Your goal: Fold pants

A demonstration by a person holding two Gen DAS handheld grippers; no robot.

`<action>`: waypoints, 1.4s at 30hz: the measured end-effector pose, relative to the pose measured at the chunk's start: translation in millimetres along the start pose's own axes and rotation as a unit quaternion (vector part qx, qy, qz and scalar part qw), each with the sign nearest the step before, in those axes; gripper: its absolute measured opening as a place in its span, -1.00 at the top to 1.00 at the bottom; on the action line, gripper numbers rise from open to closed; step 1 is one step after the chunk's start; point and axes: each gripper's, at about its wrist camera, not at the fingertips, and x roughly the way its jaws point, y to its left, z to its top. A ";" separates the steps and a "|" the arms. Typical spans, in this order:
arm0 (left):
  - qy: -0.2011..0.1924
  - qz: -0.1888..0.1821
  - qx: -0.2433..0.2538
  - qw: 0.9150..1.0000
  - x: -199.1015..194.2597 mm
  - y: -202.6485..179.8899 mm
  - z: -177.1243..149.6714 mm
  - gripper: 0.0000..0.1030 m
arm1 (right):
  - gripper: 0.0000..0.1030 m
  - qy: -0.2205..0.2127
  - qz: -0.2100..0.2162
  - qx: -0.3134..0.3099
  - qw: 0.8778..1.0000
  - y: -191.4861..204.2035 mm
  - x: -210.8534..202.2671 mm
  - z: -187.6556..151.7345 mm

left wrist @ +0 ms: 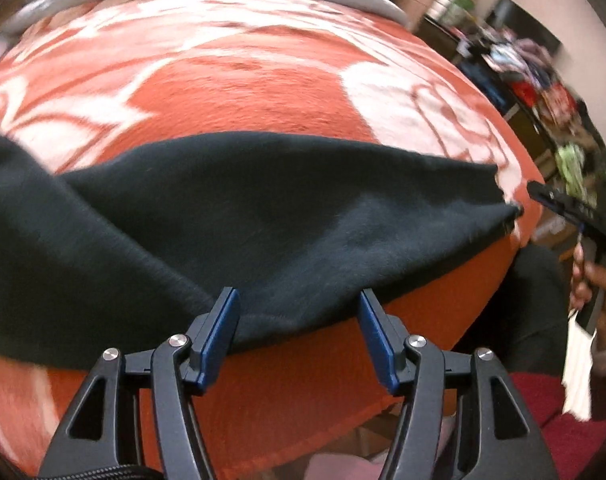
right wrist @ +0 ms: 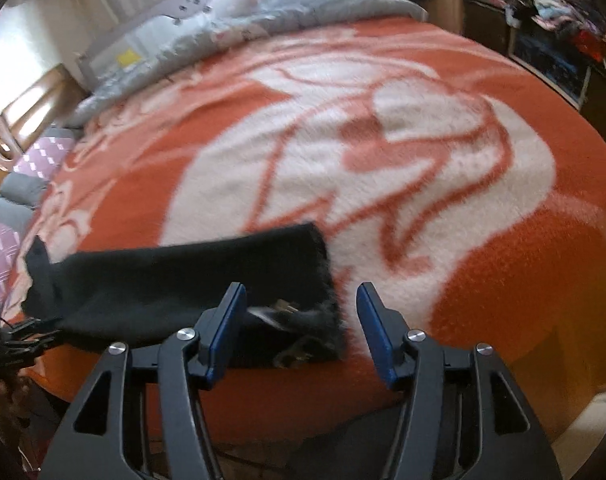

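Note:
Black pants [left wrist: 231, 216] lie along the near edge of a bed covered by an orange and white blanket [left wrist: 239, 80]. My left gripper [left wrist: 299, 300] is open and empty, its blue pads just above the pants' near edge. In the right wrist view the pants [right wrist: 191, 280] lie lengthwise, with the open waist end near me. My right gripper [right wrist: 301, 296] is open and empty, its left pad over that end. The right gripper also shows in the left wrist view [left wrist: 575, 208], beside the pants' right tip.
A grey quilt [right wrist: 263, 12] is bunched at the far end of the bed. Cluttered dark shelves [right wrist: 563, 32] stand to the right. The blanket's near edge [right wrist: 343, 392] drops off just below the grippers. A wooden cabinet [right wrist: 31, 112] stands at the left.

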 end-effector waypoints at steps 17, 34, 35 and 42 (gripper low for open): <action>-0.015 0.205 -0.192 0.960 -40.6 111.0 60.4 -0.40 | -0.14 0.081 0.211 -0.133 0.965 204.0 73.9 -13.7; 0.041 0.264 -0.210 0.940 -4.0 167.4 76.8 0.76 | 0.65 0.149 0.258 -0.282 0.912 347.5 142.2 -60.3; 0.026 0.252 -0.216 0.943 -10.1 168.6 74.2 0.86 | 0.82 0.148 0.258 -0.283 0.912 347.6 142.3 -58.4; -0.188 0.074 -0.273 0.941 -92.1 174.4 29.7 0.89 | 0.87 0.060 0.243 -0.298 0.921 340.5 104.4 -24.0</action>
